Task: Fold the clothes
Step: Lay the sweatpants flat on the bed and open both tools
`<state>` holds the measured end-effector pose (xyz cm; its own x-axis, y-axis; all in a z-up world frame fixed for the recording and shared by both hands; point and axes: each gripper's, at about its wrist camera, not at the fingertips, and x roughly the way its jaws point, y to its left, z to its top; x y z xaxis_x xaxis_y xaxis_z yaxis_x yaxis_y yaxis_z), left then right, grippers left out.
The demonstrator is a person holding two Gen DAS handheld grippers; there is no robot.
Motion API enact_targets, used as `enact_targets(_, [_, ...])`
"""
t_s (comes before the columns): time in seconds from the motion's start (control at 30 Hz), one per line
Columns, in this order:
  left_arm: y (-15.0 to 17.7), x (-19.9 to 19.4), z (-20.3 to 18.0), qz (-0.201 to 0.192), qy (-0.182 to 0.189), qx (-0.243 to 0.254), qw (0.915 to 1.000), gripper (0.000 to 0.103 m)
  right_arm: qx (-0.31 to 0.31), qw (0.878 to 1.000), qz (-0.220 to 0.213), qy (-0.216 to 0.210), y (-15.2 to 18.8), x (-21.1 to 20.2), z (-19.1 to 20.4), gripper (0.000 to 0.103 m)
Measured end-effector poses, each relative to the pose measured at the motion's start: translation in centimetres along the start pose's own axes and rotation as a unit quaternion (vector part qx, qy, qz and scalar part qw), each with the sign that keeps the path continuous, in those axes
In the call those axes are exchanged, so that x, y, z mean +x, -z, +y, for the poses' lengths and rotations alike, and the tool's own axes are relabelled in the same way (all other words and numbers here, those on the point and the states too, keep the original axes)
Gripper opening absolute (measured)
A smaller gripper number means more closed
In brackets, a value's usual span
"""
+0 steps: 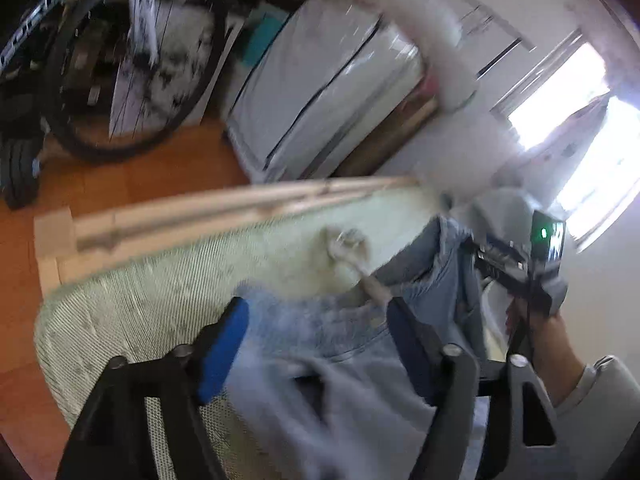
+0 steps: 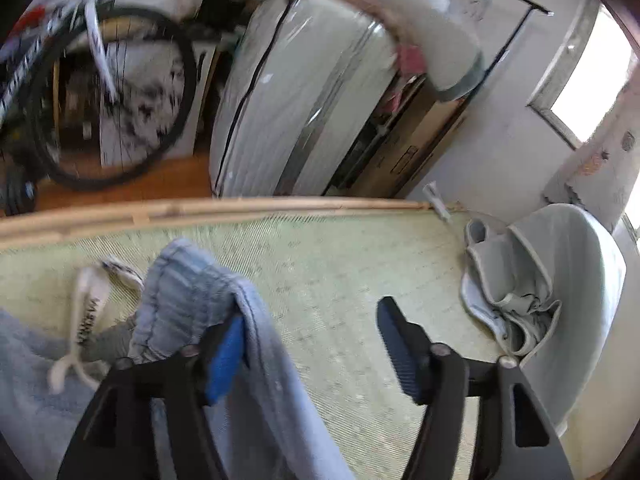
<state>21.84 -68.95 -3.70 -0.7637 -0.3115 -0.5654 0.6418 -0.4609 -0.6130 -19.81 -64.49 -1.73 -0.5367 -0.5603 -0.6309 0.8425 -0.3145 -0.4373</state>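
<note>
While the light-blue drawstring pants point(image 1: 340, 332) hang bunched between us above the mat-covered bed point(image 2: 340, 264), no fold is made yet, we judge. Our left tool point(image 1: 316, 332) stands wide with denim lying between its fingers, though blur hides any real grip. Our right tool point(image 2: 312, 332) gapes wide too, the waistband merely draped over its left finger point(image 2: 224, 360). Near the bed's right edge a grey garment point(image 2: 516, 292) waits crumpled, so everything remains to do.
</note>
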Motion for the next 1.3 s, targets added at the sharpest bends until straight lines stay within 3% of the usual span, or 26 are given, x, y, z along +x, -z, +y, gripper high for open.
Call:
enact_targets(0.13, [0.0, -4.7, -1.3, -0.047, 0.027, -0.002, 0.9985, 0.081, 0.005, 0.999, -0.041, -0.019, -0.7, -8.0, -3.1, 0.083])
enact_targets(0.33, [0.7, -9.8, -4.7, -0.045, 0.052, 0.004, 0.9976, 0.082, -0.028, 0.998, -0.024, -0.051, -3.1, -15.9, -4.7, 0.091])
enact_targets(0.5, [1.4, -14.1, -8.4, -0.051, 0.071, 0.04, 0.9953, 0.083, -0.039, 0.997, -0.057, -0.03, -3.5, -25.8, -6.1, 0.091])
enact_targets(0.63, [2.0, -17.5, -12.1, -0.052, 0.098, 0.072, 0.9912, 0.085, -0.015, 0.994, -0.106, -0.013, -1.2, -36.6, -8.3, 0.092])
enact_targets(0.77, [3.7, -20.3, -17.0, -0.04, 0.133, 0.113, 0.9838, 0.087, 0.005, 0.99, -0.143, 0.018, 3.8, -48.0, -11.4, 0.095])
enact_targets(0.9, [6.1, -21.8, -22.1, -0.016, 0.17, 0.141, 0.9751, 0.087, 0.039, 0.987, -0.151, 0.051, 10.1, -56.2, -14.3, 0.098])
enact_targets(1.07, [9.4, -23.6, -29.5, 0.016, 0.21, 0.174, 0.9621, 0.087, 0.096, 0.982, -0.139, 0.084, 19.5, -63.4, -17.8, 0.098])
enact_targets(1.3, [10.4, -29.4, -38.4, 0.006, 0.276, 0.183, 0.9437, 0.09, 0.2, 0.963, -0.15, 0.1, 31.8, -73.9, -23.5, 0.098])
